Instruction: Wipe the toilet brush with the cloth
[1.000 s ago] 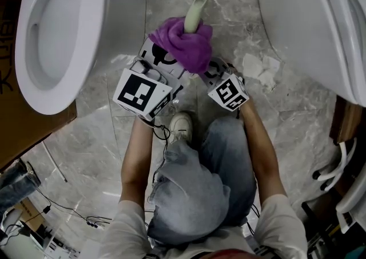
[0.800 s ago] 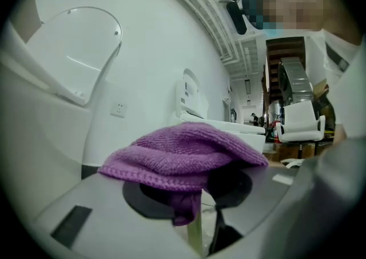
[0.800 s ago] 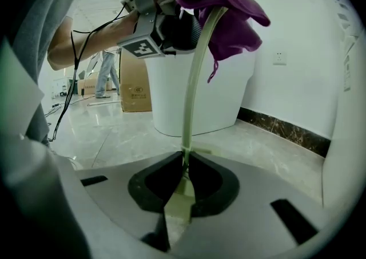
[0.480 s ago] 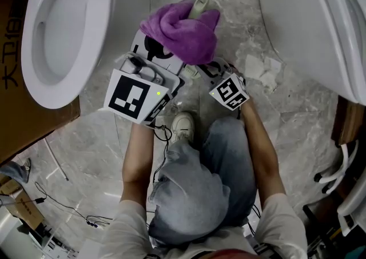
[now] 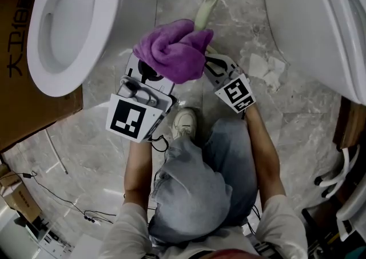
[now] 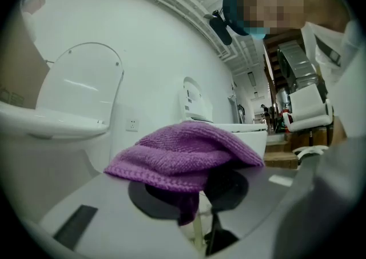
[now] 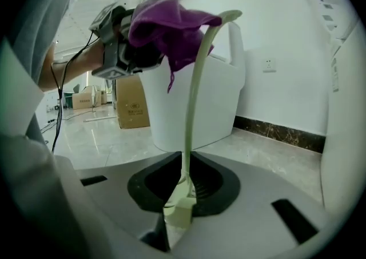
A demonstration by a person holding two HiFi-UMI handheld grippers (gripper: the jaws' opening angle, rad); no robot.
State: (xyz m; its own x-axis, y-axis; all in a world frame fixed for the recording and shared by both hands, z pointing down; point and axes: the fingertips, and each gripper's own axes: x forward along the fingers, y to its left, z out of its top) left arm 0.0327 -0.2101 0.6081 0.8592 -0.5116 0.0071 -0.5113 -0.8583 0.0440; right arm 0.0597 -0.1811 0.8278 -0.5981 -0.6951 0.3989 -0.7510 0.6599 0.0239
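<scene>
A purple cloth (image 5: 171,52) is bunched around a pale green toilet brush (image 5: 207,7), whose curved far end sticks out beyond it. My left gripper (image 5: 157,72) is shut on the cloth; its fingertips are hidden under the folds. In the left gripper view the cloth (image 6: 183,155) drapes over the jaws, with the thin brush stem (image 6: 197,232) below it. My right gripper (image 7: 180,206) is shut on the brush's near end (image 7: 184,209). The stem (image 7: 193,109) rises to the cloth (image 7: 166,23), which the left gripper (image 7: 117,43) holds.
A white toilet (image 5: 74,23) stands at the left and another toilet (image 5: 320,23) at the right, on grey marble floor. A cardboard box (image 5: 23,98) sits at far left. Crumpled paper (image 5: 266,69) lies near the right toilet. Cables (image 5: 51,195) trail at lower left.
The cloth slid toward the brush's far end, then back toward me with the left gripper. More of the green end now shows beyond it. The right gripper kept its hold.
</scene>
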